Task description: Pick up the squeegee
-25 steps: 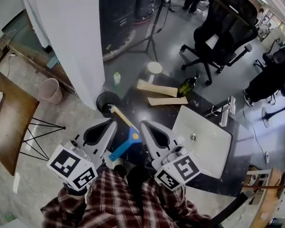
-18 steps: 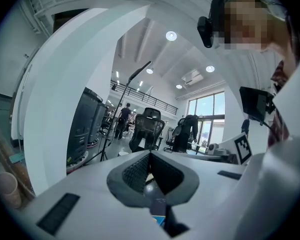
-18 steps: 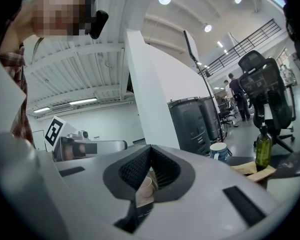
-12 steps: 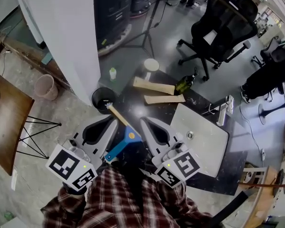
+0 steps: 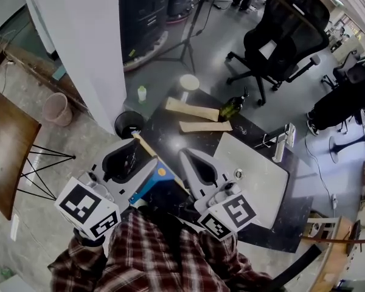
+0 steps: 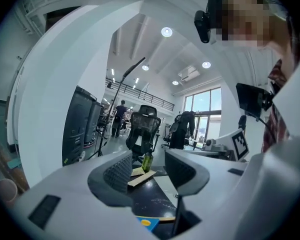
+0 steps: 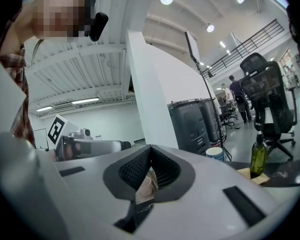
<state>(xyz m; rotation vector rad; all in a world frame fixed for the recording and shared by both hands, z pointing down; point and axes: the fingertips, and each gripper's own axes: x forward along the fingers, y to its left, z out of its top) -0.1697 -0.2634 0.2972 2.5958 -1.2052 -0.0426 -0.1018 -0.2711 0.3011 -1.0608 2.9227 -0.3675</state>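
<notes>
1. Left gripper (image 6: 149, 168) fingers, pressed together a second ago, are opening and now stand spread, pinching nothing.
2. Black worktop (image 5: 170, 132) carries a white sink (image 5: 261, 181).
3. Right gripper (image 7: 150, 148) fingers are pressed together.
4. Black bin (image 5: 129, 125) stands beside the worktop's corner; its contents are unclear.
5. Blue-handled squeegee (image 5: 151, 184) lies on the worktop between both grippers.
6. Green bottle (image 5: 231, 108) stands upright.

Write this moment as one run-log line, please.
left gripper: jaws opening, nothing between | right gripper: jaws shut, empty | squeegee: on black table, not picked up
</notes>
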